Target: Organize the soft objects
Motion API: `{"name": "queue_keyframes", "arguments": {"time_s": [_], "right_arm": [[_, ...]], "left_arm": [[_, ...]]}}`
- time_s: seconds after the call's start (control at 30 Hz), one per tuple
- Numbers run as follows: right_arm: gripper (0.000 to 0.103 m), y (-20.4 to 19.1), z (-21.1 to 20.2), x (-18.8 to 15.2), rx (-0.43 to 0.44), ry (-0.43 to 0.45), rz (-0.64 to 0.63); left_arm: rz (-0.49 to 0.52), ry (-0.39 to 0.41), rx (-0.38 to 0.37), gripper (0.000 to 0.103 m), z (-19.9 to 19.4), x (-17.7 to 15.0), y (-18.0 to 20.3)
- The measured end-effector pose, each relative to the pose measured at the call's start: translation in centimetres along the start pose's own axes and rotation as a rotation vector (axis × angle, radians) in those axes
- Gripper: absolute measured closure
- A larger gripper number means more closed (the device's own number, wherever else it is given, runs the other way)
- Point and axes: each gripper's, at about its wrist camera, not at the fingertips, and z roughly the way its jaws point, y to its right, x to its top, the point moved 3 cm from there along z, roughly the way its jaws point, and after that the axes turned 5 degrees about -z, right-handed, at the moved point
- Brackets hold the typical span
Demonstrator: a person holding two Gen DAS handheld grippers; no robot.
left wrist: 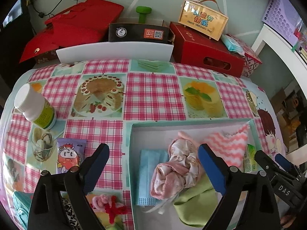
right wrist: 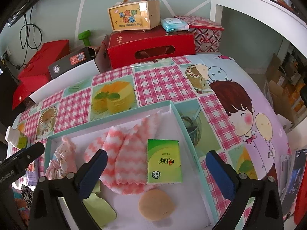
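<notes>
A teal-rimmed white box point(left wrist: 131, 153) point(right wrist: 184, 126) lies on the table. It holds a blue face mask point(left wrist: 147, 176), a crumpled pink cloth point(left wrist: 176, 170) point(right wrist: 61, 161), a green cloth point(left wrist: 195, 203) point(right wrist: 97, 207), a pink-and-white wavy towel point(left wrist: 228, 145) point(right wrist: 122, 153), a green tissue pack point(right wrist: 163, 161) point(left wrist: 249, 161) and a beige round puff point(right wrist: 156, 205). My left gripper point(left wrist: 153, 170) is open and empty, its jaws straddling the box's left wall. My right gripper point(right wrist: 156, 174) is open and empty above the tissue pack. A pink-and-red knitted item point(left wrist: 109, 205) lies outside the box.
A white bottle point(left wrist: 34, 107) stands at the table's left. A purple cartoon packet point(left wrist: 70, 155) lies left of the box. Red boxes point(left wrist: 205, 49), a black box point(left wrist: 138, 32), a yellow gift case point(left wrist: 203, 19) and a white shelf point(right wrist: 249, 5) stand behind the table.
</notes>
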Motion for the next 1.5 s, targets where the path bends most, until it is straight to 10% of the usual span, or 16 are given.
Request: {"name": "queue_keyframes", "arguments": {"time_s": [0.83, 1.5], "right_arm": [[0.000, -2.2, -3.2, 1.0, 0.026, 0.075, -0.060], [0.000, -10.3, -3.5, 0.3, 0.139, 0.081, -0.204]], "left_arm": [[-0.024, 0.057, -0.017, 0.009, -4.0, 1.6, -2.6], [-0.355, 0.160, 0.178, 0.009, -9.0, 1.7, -17.3]]}}
